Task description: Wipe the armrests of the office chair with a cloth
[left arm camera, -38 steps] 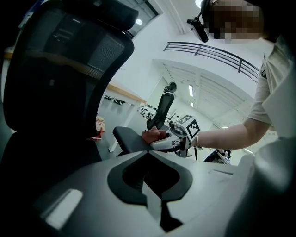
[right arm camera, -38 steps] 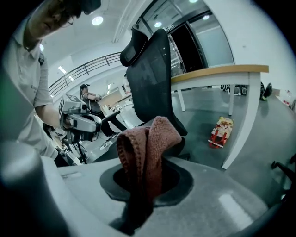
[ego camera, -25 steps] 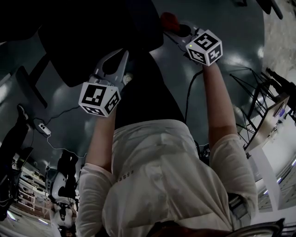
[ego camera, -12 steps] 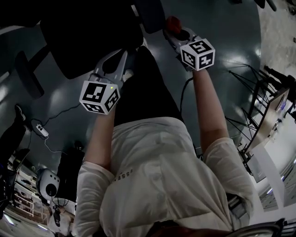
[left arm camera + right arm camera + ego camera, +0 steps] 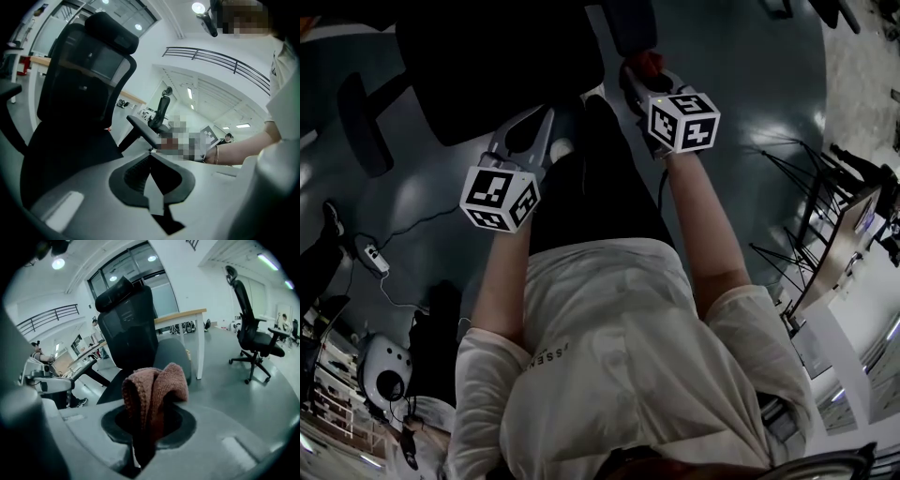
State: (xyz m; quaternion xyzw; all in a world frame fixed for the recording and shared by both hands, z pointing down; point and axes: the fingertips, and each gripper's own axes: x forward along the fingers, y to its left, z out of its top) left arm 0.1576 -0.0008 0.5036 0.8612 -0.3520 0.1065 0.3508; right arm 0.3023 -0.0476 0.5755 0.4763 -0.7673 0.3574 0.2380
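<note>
A black office chair (image 5: 497,56) stands in front of me, with one armrest (image 5: 358,122) on the left of the head view and the other armrest (image 5: 628,23) on the right. My right gripper (image 5: 642,73) is shut on a reddish knit cloth (image 5: 645,62), which sits right at that right-hand armrest. In the right gripper view the cloth (image 5: 154,387) bulges up out of the jaws, with the grey armrest pad (image 5: 176,357) just behind it. My left gripper (image 5: 551,114) hangs shut and empty by the seat's front edge. It faces the chair (image 5: 79,93) and its armrest (image 5: 144,131).
A cable and a power strip (image 5: 370,255) lie on the floor at the left. Tripod stands (image 5: 806,169) are at the right. A second office chair (image 5: 253,333) and a white table (image 5: 187,317) stand beyond the chair.
My right gripper with the cloth has moved left and closer to the chair's armrest. The left gripper has stayed about where it was.
</note>
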